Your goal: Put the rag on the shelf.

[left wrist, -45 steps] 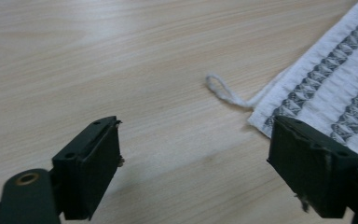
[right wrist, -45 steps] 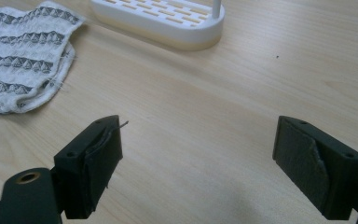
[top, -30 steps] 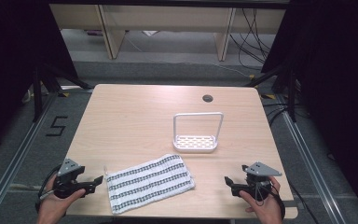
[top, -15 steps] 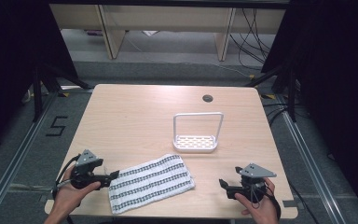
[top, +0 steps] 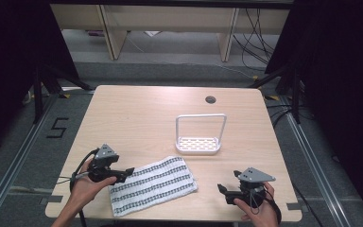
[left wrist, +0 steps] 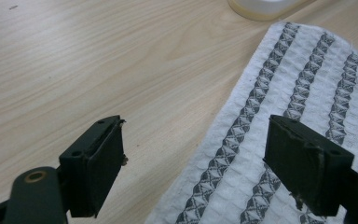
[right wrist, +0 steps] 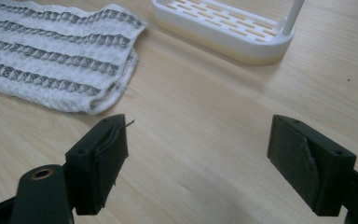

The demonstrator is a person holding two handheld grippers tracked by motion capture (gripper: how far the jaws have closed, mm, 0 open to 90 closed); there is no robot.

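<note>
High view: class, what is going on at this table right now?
A person holds a two-jaw tool in each hand. The left tool, jaws open, is at the near left edge of the white cloth with grey patterned stripes without gripping it. The right tool waits open over bare wood, near the white slotted plastic rack.

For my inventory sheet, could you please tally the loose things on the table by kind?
White cloth with grey patterned stripes: 1
White plastic slotted rack with a hoop handle: 1
Total: 2
</note>
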